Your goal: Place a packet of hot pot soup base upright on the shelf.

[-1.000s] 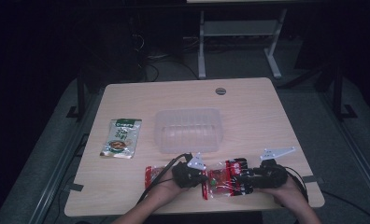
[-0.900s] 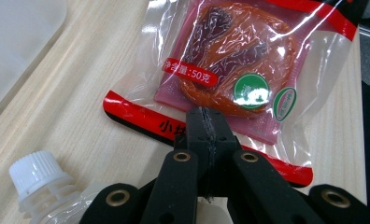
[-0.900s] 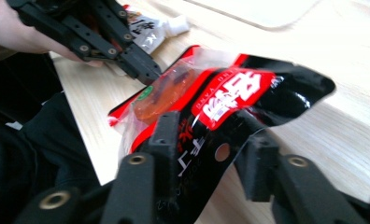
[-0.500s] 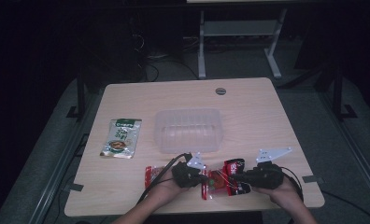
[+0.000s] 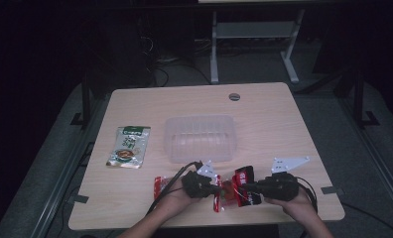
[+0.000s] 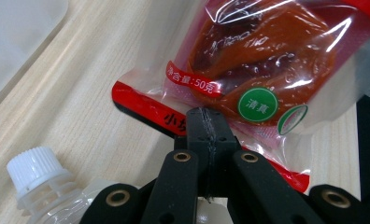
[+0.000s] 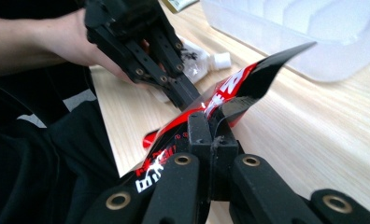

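A red snack packet [image 5: 242, 176] with a clear window onto orange-red food [image 6: 267, 51] is stretched between both grippers near the table's front edge. My left gripper [image 5: 218, 188] is shut on the packet's red sealed edge [image 6: 150, 112], with its tips [image 6: 206, 119] pressed together. My right gripper [image 5: 247, 189] is shut on the packet's other end [image 7: 234, 88]; its jaws have just been closing onto it. In the right gripper view my right gripper [image 7: 211, 128] pinches the foil, and the left gripper [image 7: 185, 95] grips the packet from the far side.
A clear plastic container [image 5: 199, 120] stands mid-table just beyond the grippers. A green snack packet [image 5: 128, 146] lies to the left. Under the left hand lies a spout pouch with a white cap [image 6: 33, 168]. The table's front edge [image 5: 204, 225] is close to both hands.
The right gripper's jaws have closed on the packet's right end. Both hands have barely shifted; the left gripper keeps its grip.
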Demonstrator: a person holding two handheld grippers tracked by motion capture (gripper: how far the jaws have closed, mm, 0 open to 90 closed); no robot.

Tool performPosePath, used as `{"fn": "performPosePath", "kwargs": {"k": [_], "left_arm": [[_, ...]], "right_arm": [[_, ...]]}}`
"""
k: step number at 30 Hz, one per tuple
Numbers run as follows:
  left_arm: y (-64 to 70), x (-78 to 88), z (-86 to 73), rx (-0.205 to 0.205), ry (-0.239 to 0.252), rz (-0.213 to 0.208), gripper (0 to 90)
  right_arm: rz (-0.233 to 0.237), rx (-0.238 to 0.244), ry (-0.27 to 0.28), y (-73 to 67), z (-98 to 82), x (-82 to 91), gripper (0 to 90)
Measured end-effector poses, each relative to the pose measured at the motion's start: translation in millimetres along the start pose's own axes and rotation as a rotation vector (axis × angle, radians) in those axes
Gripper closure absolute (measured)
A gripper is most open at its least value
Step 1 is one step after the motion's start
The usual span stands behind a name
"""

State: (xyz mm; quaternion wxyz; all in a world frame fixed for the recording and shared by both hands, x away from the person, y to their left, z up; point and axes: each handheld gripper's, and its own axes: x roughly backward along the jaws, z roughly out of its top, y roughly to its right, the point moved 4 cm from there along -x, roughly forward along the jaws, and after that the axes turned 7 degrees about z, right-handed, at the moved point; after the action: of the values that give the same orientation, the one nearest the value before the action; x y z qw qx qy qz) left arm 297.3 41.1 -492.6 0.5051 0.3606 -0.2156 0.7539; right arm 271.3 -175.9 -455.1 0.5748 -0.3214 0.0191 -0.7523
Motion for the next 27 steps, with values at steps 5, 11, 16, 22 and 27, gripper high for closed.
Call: {"fn": "performPosePath", "kwargs": {"k": [5,11,16,22,27], "left_arm": [[-0.3,-0.8,1.3,-0.004,-0.002,-0.001,89.7],[0.8,-2.3,3.7,-0.026,-0.010,0.011,89.8],[1.3,1.6,5.9,-0.030,0.004,0.015,89.8],[3.8,6.4,10.8,-0.028,0.031,0.000,89.7],[4.4,14.1,13.7,-0.028,0.054,-0.010,89.7]], "right_arm": [[0.018,0.006,0.019,-3.3,2.8,-0.4,89.9],[0.030,0.017,0.065,-7.0,8.4,0.6,89.9],[0.048,0.032,0.085,-12.8,13.9,-1.4,89.9],[0.071,0.046,0.108,-18.9,21.7,-5.9,89.9],[0.049,0.063,0.113,-20.2,26.9,-7.1,89.9]]}}
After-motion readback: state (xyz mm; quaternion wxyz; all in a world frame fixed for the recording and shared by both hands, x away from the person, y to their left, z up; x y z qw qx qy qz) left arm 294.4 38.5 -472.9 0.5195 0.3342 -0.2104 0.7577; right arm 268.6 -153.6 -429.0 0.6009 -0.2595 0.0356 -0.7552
